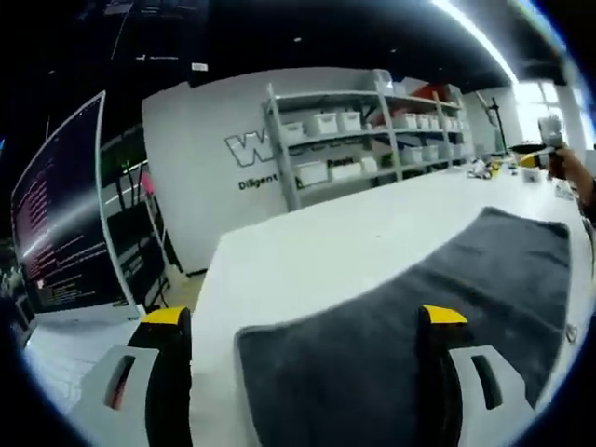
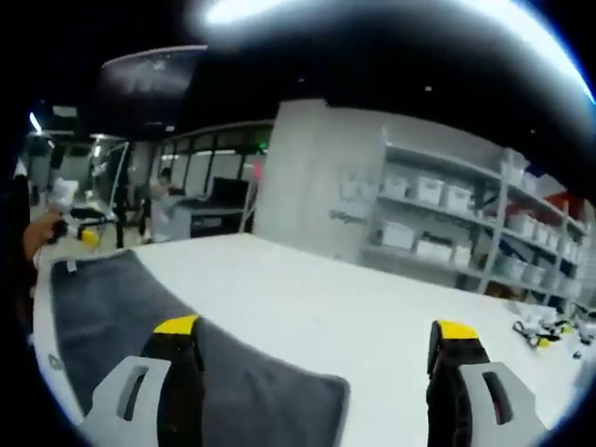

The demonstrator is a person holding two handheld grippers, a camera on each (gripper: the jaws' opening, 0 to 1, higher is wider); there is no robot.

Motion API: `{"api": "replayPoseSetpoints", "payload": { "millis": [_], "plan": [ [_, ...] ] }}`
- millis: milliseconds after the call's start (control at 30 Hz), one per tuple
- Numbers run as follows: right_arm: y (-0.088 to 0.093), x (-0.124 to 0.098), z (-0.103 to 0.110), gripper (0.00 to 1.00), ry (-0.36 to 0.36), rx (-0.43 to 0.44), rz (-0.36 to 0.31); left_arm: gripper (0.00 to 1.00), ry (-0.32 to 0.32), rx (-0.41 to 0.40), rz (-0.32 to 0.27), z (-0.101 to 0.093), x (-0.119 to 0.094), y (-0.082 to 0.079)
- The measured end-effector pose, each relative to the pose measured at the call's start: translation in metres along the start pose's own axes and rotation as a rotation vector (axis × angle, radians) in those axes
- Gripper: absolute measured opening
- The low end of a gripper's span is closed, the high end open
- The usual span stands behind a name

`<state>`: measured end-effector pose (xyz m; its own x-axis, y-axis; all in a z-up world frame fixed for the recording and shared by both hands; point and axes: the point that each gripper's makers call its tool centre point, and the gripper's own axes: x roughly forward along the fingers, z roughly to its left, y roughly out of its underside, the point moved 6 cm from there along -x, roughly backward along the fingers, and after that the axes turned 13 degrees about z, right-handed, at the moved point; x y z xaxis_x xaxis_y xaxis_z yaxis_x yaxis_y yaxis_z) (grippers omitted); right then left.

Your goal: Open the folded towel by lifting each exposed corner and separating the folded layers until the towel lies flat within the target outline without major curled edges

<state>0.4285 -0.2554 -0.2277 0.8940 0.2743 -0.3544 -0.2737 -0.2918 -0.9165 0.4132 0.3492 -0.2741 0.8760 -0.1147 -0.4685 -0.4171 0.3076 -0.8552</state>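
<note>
While the grey towel [image 1: 410,317] is lying spread on the white counter [image 1: 317,251] toward 12 o'clock, both tongs [image 1: 303,372] [image 2: 317,377] are being held spread, empty; flattening is being judged nearly done, edges unchecked.

Black claw [image 1: 303,321] jaws, yellow tips, grey housings

Towel [image 1: 400,317] ahead of jaws: plain dark grey. Table [image 1: 326,251] beneath: white. Both grippers [image 1: 303,321] [image 2: 317,331]: black jaws, yellow tips, grey bodies.
</note>
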Motion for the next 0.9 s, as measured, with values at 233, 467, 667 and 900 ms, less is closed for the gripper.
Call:
{"api": "replayPoseSetpoints", "payload": {
  "millis": [233, 467, 667, 900],
  "plan": [
    [0.016, 0.002, -0.032, 1.00, 0.049, 0.040, 0.022, 0.91, -0.037, -0.003, 0.032, 0.009, 0.016, -0.001],
    [0.026, 0.005, -0.039, 1.00, 0.049, 0.052, 0.043, 0.89, -0.064, 0.003, 0.049, 0.016, 0.023, -0.003],
    [0.025, 0.009, -0.040, 1.00, 0.039, 0.048, 0.046, 0.86, -0.055, 0.011, 0.077, 0.015, 0.026, 0.000],
    [0.012, 0.013, -0.040, 1.00, 0.032, 0.019, 0.043, 0.78, -0.064, 0.045, 0.139, 0.019, 0.030, -0.001]
  ]
}}
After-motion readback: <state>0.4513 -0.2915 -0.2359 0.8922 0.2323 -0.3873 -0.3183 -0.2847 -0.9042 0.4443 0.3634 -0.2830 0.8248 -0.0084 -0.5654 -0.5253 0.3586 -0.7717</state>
